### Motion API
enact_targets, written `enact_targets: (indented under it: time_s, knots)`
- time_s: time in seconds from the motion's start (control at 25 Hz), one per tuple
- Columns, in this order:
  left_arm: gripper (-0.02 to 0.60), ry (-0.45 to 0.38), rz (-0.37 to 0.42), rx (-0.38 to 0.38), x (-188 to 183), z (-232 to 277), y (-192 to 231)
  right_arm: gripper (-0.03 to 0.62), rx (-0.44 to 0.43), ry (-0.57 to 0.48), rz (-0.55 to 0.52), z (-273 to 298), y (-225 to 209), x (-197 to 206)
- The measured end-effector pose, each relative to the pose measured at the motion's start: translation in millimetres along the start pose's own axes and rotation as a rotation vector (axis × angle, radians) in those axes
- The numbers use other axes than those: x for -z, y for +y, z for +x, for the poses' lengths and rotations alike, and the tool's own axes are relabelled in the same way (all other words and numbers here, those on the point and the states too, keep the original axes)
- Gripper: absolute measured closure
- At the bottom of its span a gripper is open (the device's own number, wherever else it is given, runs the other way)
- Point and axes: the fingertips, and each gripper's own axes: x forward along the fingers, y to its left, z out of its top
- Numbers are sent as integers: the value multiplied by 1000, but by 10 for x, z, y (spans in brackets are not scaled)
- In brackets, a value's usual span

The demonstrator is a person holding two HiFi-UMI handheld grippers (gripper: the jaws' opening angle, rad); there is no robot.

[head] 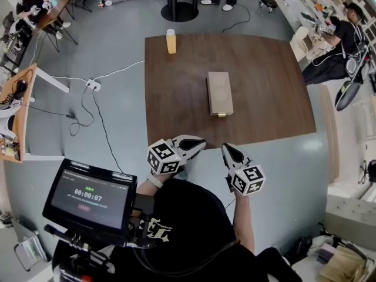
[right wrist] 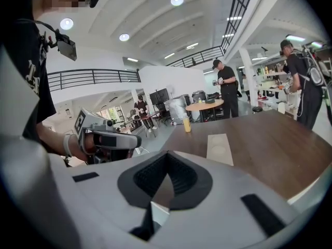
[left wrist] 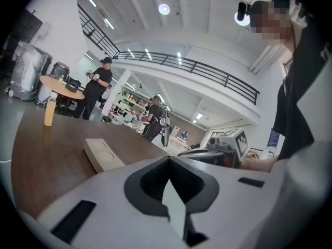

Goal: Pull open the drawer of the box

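Open lab hall, mezzanine railing (left wrist: 207, 69), cluttered workbenches (head: 24, 128), floor cables (head: 120, 70)

One dark brown wooden table (head: 264, 98). One pale tan rectangular box (head: 220, 93). One tall orange bottle (head: 171, 41). Two white hand-held grippers: the left gripper (head: 201, 142) and the right gripper (head: 227, 148). One black rectangular screen (head: 89, 200).

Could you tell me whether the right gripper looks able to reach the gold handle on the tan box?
Probably yes: the small gold handle on the tan rectangular box faces the shut right gripper, with only bare brown tabletop between them.
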Motion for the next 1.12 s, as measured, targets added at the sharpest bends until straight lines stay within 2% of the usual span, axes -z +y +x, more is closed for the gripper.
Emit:
enact_targets:
  time_s: [0.28, 0.48, 0.64, 1.12]
  knots:
    - [581, 19, 8, 8, -166, -48, 413, 606, 49, 7, -2, 339, -164, -133]
    - [581, 30, -7, -10, -203, 78, 611, 606, 84, 46, 19, 461, -458, -33]
    - [581, 30, -30, -39, -196, 139, 770, 606, 74, 80, 22, 638, -628, 26]
    - [581, -16, -72, -65, -300, 332, 748, 586, 69, 240, -22, 960, -975, 286]
